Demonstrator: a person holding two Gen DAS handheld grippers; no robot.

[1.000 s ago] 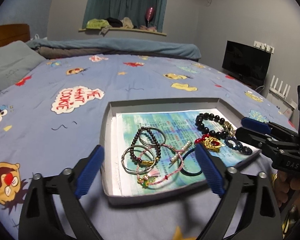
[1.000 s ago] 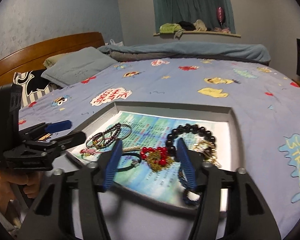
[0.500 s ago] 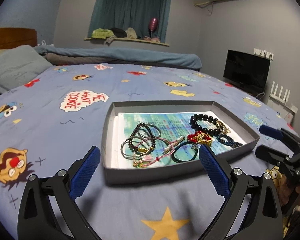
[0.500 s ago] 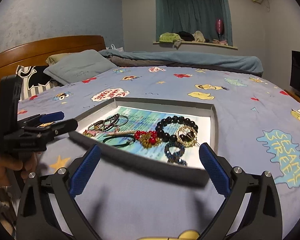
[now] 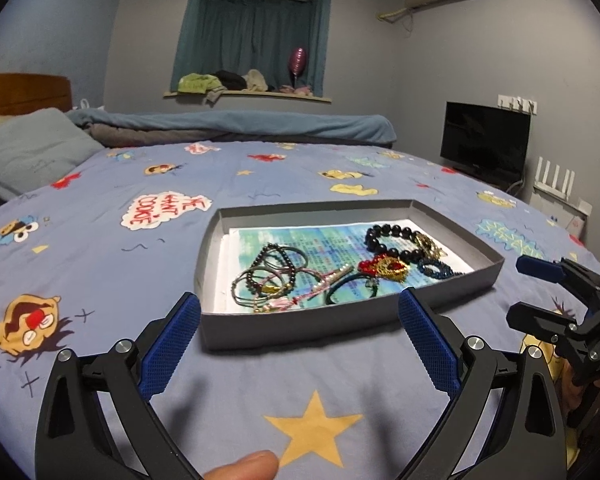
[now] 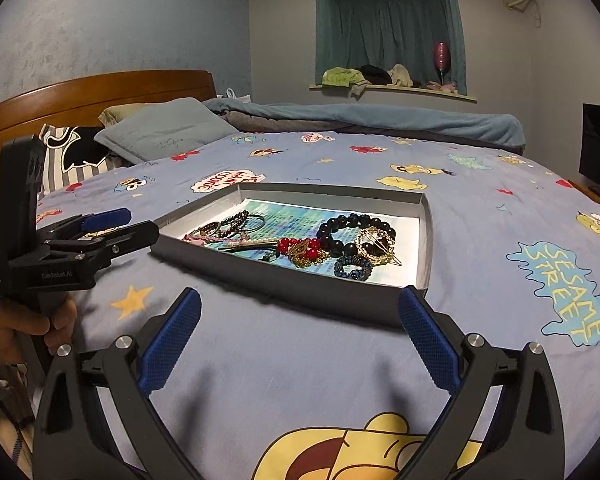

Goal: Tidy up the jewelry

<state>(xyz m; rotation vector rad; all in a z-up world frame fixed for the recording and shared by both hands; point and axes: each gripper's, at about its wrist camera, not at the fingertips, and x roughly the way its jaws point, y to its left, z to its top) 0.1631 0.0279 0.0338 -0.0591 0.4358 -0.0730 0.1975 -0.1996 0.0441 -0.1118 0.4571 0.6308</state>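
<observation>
Your left gripper [image 5: 300, 332] is wide open with nothing between its blue pads; it hangs over the bed [image 5: 100, 272], just before the near wall of the grey tray [image 5: 300, 326]. The tray lies flat on the blue cartoon bedsheet, ahead of this gripper and a little to its right. Inside the tray, on a printed blue-green paper [image 5: 320, 240], the jewelry lies in loose groups.

On the left side you see a bunch of thin bangles and dark bead bracelets [image 5: 266, 276], tangled together with a pink cord. In the middle there is a dark green hair tie [image 5: 342, 290], and next to it a red bead piece with a gold ornament [image 5: 386, 268]. Behind it lies a big black bead bracelet [image 5: 392, 240], and at the right a small dark blue beaded ring [image 5: 434, 269].

Your right gripper [image 6: 300, 332] is also fully open and holds nothing; its jaws have just been opening. It hangs over the sheet, near the corner of the tray, which lies ahead of it and apart from its pads.
</observation>
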